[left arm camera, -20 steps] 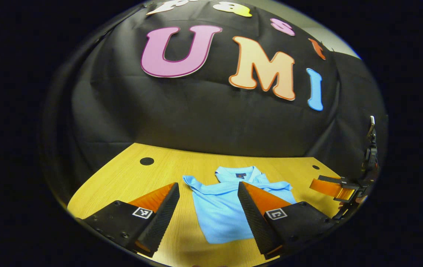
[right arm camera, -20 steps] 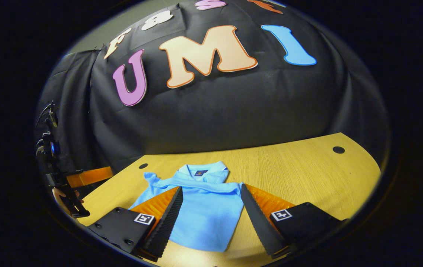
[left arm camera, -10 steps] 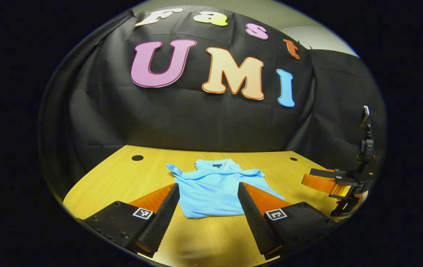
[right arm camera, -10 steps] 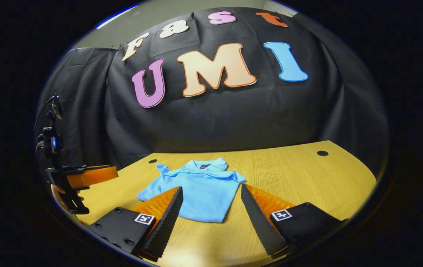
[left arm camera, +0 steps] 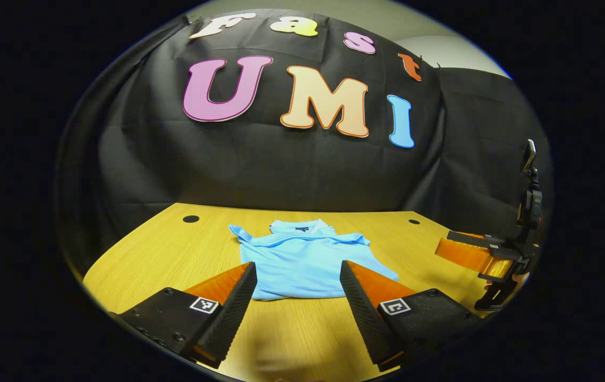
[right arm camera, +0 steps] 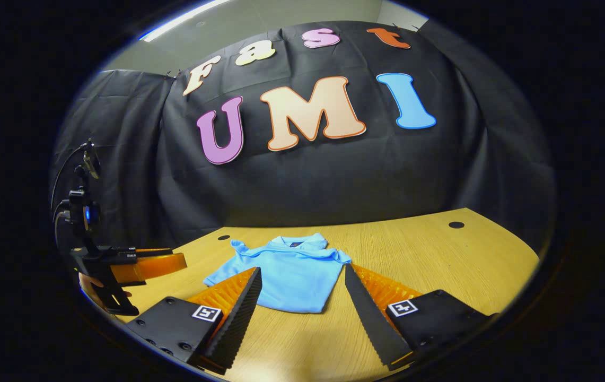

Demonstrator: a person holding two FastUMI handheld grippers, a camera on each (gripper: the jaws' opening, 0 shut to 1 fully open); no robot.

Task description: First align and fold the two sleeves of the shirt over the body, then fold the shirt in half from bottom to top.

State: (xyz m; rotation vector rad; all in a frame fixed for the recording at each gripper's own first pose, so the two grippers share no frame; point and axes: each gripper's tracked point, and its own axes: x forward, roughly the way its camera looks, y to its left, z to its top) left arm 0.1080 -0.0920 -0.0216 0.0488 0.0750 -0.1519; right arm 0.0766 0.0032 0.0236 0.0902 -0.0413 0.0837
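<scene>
Shirt (left arm camera: 307, 265) lies flat toward the table's (left arm camera: 148, 249) back edge, near its middle, collar to the wall, sleeves tucked over the body and the hem brought up: by appearance both folds are done. In the last second you have drawn both grippers back from it; the left gripper (left arm camera: 298, 273) and right gripper (right arm camera: 303, 278) now hover short of its near edge, fingers spread wide, holding nothing. My judgement: the task is complete; only withdrawal remains.

One folded blue shirt (left arm camera: 307, 262) lies at centre frame on one worktop (left arm camera: 175, 249) with two dark holes (left arm camera: 191, 218); two claws (left arm camera: 298, 273) are present.
</scene>
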